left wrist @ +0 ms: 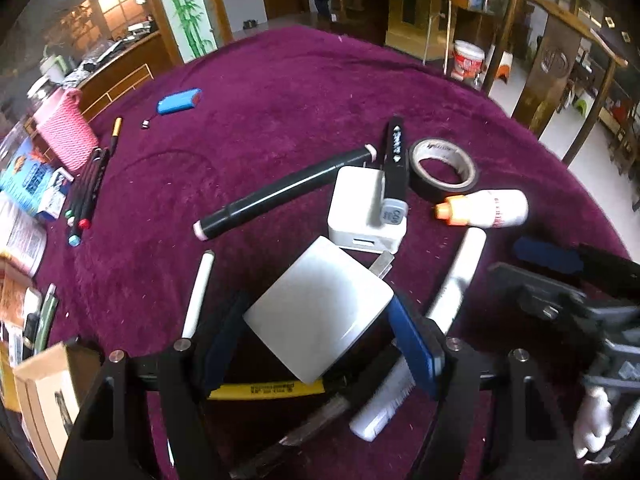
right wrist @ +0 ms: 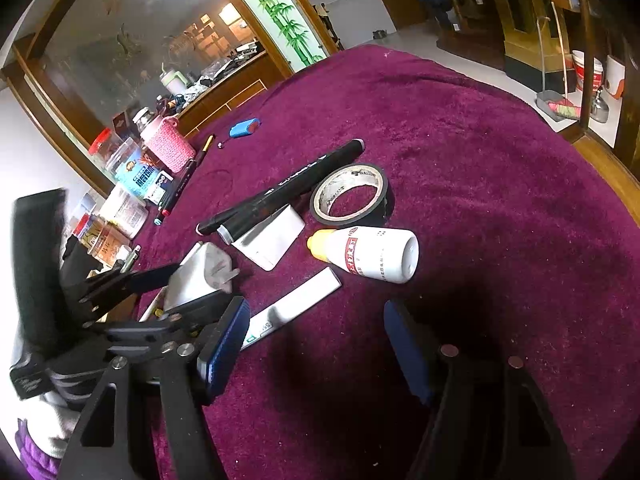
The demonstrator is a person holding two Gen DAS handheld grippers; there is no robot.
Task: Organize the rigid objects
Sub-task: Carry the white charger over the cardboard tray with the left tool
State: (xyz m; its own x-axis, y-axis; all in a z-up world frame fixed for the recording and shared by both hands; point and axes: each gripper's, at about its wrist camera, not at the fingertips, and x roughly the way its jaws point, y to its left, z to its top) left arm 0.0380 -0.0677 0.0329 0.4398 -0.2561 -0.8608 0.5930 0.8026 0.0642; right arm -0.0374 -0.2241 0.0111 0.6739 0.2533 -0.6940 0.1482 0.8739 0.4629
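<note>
Squeezing the left gripper [left wrist: 320,340] on the big white charger [left wrist: 320,312], jaws clamped on its flat sides, lifted just off the desk [left wrist: 280,100]. I'm keeping it level. Right gripper [right wrist: 316,344] is hovering beside it, jaws apart, empty.

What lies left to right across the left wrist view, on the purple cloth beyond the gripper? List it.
pink knitted holder → blue case → long black marker → black tape roll

Plush purple cloth [left wrist: 280,92], smooth glossy white plastic charger [left wrist: 320,312]
</note>
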